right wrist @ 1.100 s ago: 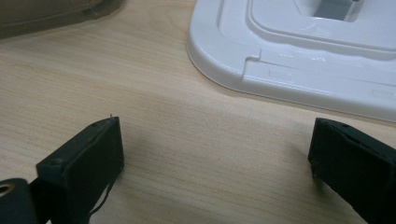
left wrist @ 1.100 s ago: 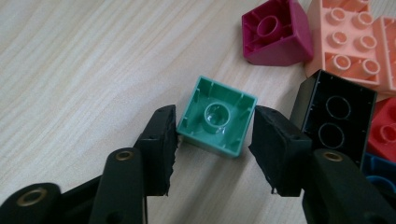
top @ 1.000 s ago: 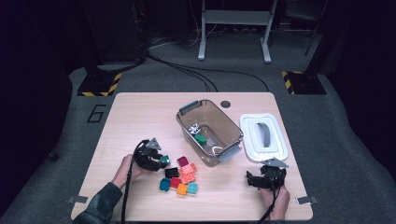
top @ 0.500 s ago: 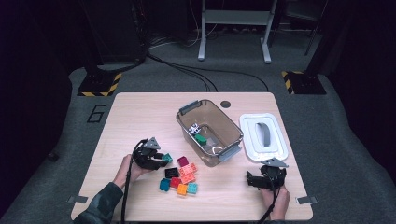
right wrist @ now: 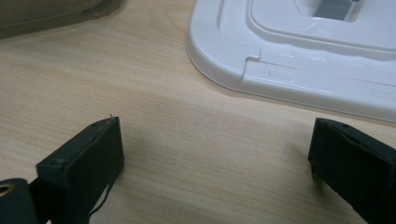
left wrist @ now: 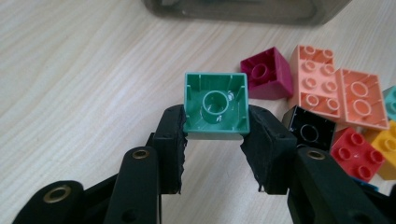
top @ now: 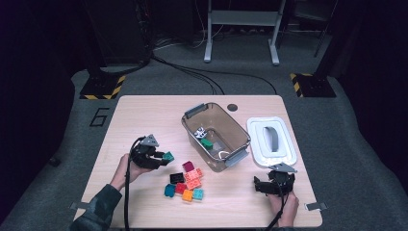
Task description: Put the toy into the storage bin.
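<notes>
Two tools: we see the left tool [left wrist: 215, 140] clamped on a green brick [left wrist: 215, 105], its pads pressing the brick's two side walls, hollow underside turned to the tool's own camera; the right tool [right wrist: 215, 158] gapes wide with nothing between its jaws
Green brick: we place it clear of the surface [top: 144, 115], just left of the loose pile of bricks [top: 185, 183], apart from them
Step in hand: we judge this the carry stage of loading bricks into the clear bin [top: 216, 134]; the pick is made, the drop is not yet done
Bin: open-topped, beyond the pile, a green piece already inside; its white lid [top: 272, 142] lies beside it on the surface
Next move: we reckon the left tool must travel over the bin's near rim with the brick held level, then part its jaws above the bin's floor
Right tool's place: near the lid's front edge, low over bare wood; idle, we think
</notes>
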